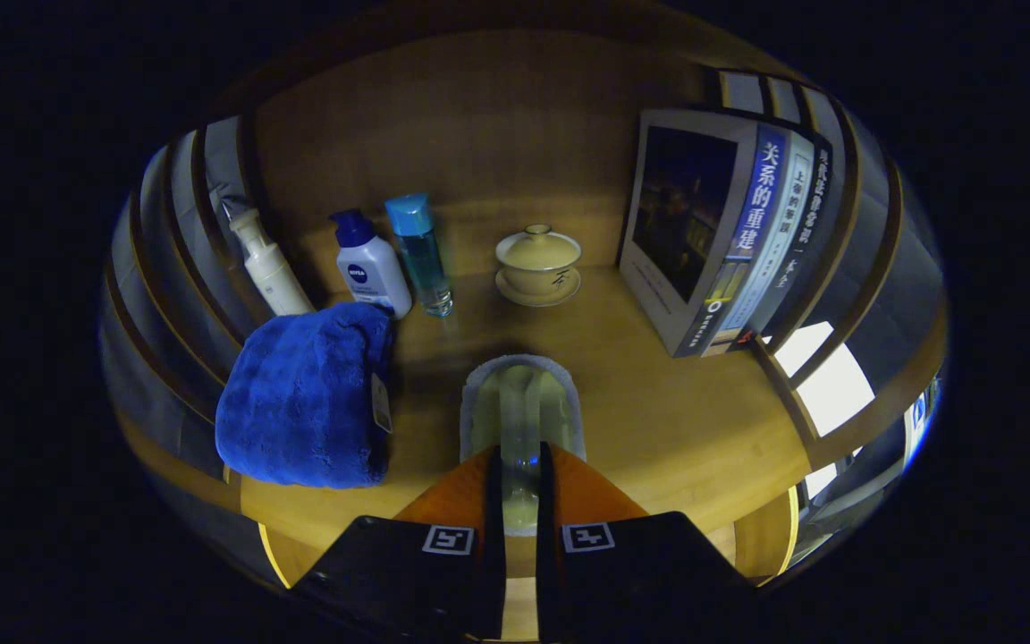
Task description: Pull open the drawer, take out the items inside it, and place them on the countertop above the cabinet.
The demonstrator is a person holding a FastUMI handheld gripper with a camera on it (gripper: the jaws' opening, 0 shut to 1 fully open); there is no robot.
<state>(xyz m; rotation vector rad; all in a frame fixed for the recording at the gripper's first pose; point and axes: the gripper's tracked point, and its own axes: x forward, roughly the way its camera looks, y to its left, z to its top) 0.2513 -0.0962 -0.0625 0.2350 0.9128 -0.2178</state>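
My gripper [520, 458] is over the wooden countertop [667, 411], its two fingers nearly together and pressing on a pale yellow-green pad with a grey rim [522, 398]. The pad sticks out ahead of the fingertips, with a translucent strip running down its middle between the fingers. I cannot tell whether the pad rests on the wood or hangs just above it; a soft shadow lies just beyond it. A folded blue towel [309, 398] lies on the countertop, left of the pad.
At the back stand a white pump bottle [269, 264], a white bottle with a blue cap [372, 268] and a clear blue bottle [422, 255]. A lidded tea bowl on a saucer [539, 264] sits mid-back. Upright books [730, 233] fill the right.
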